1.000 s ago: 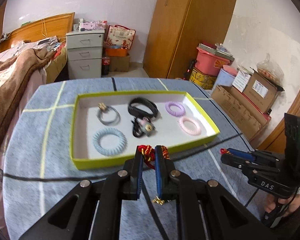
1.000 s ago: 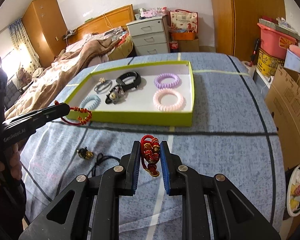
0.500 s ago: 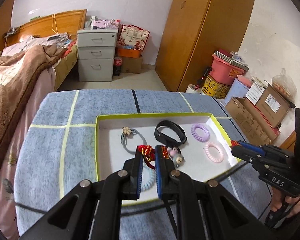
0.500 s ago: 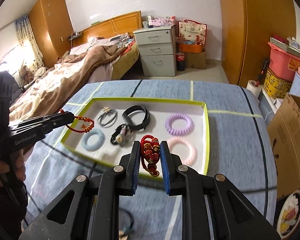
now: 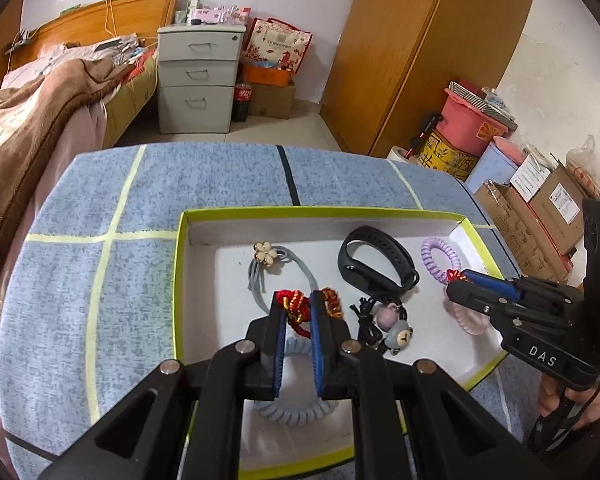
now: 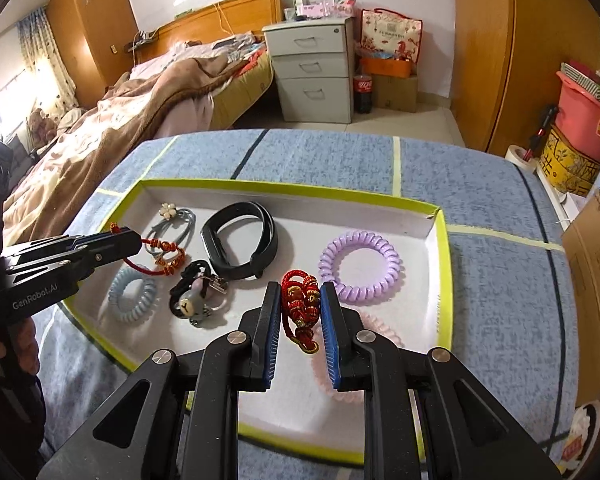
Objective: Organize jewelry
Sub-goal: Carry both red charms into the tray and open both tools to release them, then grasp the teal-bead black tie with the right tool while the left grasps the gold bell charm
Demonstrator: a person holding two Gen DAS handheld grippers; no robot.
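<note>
Over blue-clothed table's tray [image 6: 444, 240], both grippers pinch red braided bracelets [image 6: 300, 300], seemingly gold-beaded.

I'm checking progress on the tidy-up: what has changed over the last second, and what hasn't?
Both tongs moved from the near side of the cloth to above the green-rimmed box, each carrying its piece. The left tongs stay clamped on the red cord bracelet, the right tongs on the red knotted charm. Nothing was let go. The black band and purple coil tie lie where they were.
</note>
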